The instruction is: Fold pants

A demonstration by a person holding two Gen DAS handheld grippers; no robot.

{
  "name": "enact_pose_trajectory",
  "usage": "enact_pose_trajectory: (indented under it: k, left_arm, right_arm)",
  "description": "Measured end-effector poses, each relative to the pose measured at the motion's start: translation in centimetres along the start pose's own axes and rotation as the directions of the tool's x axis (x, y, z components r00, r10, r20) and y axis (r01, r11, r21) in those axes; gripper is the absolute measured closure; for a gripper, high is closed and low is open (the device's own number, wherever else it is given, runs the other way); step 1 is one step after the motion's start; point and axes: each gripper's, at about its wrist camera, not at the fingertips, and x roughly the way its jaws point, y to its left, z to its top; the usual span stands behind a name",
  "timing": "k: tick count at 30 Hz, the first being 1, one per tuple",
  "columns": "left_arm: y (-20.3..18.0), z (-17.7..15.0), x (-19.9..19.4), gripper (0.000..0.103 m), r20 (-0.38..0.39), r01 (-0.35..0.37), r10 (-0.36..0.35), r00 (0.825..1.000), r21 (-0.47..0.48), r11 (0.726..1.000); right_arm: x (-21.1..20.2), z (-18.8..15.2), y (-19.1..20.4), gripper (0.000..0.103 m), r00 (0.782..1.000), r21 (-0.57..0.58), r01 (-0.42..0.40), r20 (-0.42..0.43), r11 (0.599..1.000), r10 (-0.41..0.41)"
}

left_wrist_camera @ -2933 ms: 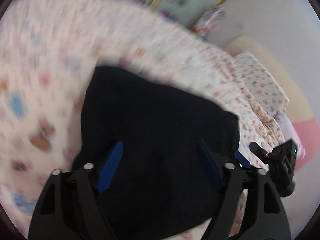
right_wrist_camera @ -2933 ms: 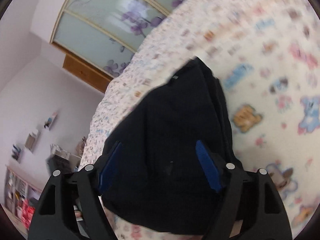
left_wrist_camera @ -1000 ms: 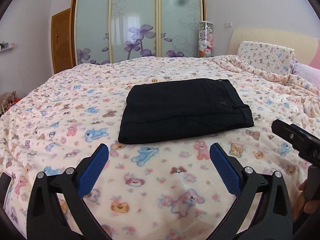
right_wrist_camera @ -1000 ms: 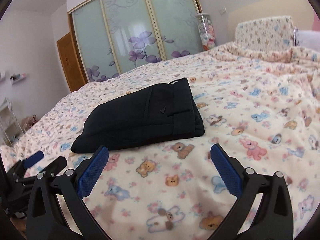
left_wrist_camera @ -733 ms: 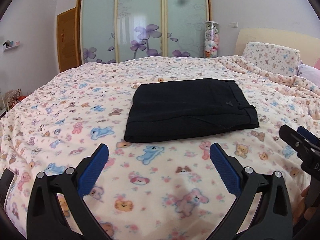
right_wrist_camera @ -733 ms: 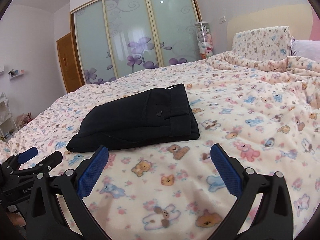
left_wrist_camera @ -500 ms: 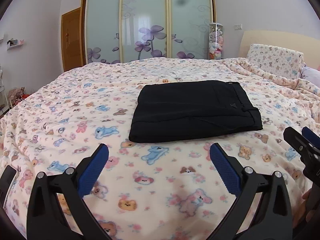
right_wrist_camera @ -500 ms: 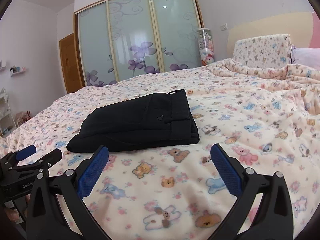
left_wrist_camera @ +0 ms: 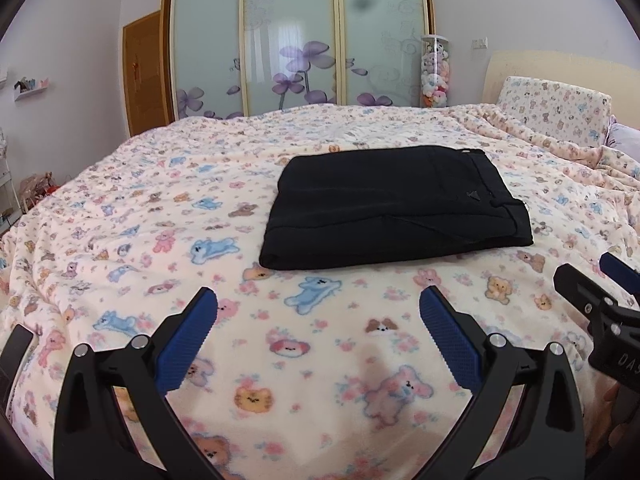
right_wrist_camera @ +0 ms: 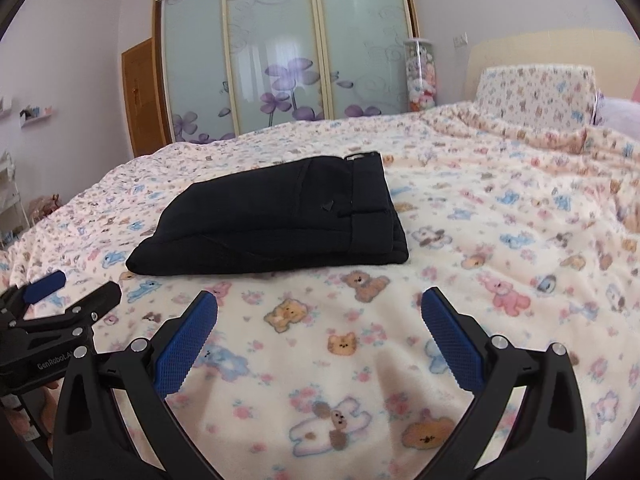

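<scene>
The black pants (left_wrist_camera: 396, 206) lie folded into a flat rectangle on the bed, waistband toward the right; in the right wrist view the pants (right_wrist_camera: 276, 222) show as a neat stack. My left gripper (left_wrist_camera: 318, 312) is open, held back from the pants above the blanket, nothing between its blue pads. My right gripper (right_wrist_camera: 318, 312) is open too, also short of the pants and holding nothing. Each gripper shows at the edge of the other's view: the right gripper (left_wrist_camera: 596, 284) at the far right, the left gripper (right_wrist_camera: 68, 292) at the far left.
A bear-print blanket (left_wrist_camera: 160, 216) covers the whole bed. A matching pillow (left_wrist_camera: 556, 110) leans on the headboard at the right. Sliding glass wardrobe doors (left_wrist_camera: 296, 40), a wooden door (left_wrist_camera: 146, 72) and a tube of plush toys (left_wrist_camera: 435, 72) stand behind the bed.
Both grippers went from right over the pants to pulled back toward the bed's near edge. Over the last second they kept drifting back slightly; the pants stayed still.
</scene>
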Motion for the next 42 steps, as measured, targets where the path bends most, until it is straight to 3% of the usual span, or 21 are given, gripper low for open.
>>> enact_pose_trajectory:
  k: [8,16,30,42]
  left_arm:
    - [0.3,0.1,0.9,0.002,-0.037,-0.001,0.001,0.999,-0.018,1.000]
    - [0.4,0.0,-0.2,0.002,0.014,-0.020,0.020,1.000,-0.026,0.999]
    - [0.2,-0.4,0.9,0.002,-0.061,0.028,-0.030,0.998,-0.032,0.999]
    - [0.1,-0.5,0.9,0.002,-0.064,0.018,-0.020,0.998,-0.025,1.000]
  right_arm:
    - [1.1,-0.4,-1.2,0.001,0.997,0.080,-0.041,-0.061,0.996,0.046]
    - [0.3,-0.2,0.5,0.001,0.999,-0.014,-0.019,-0.027,1.000,0.018]
    - [0.7,-0.2,0.4,0.001,0.999,-0.027,0.005,-0.039,1.000,-0.006]
    - [0.7,-0.2,0.6,0.001,0.999,-0.031,0.005,-0.039,0.999,-0.006]
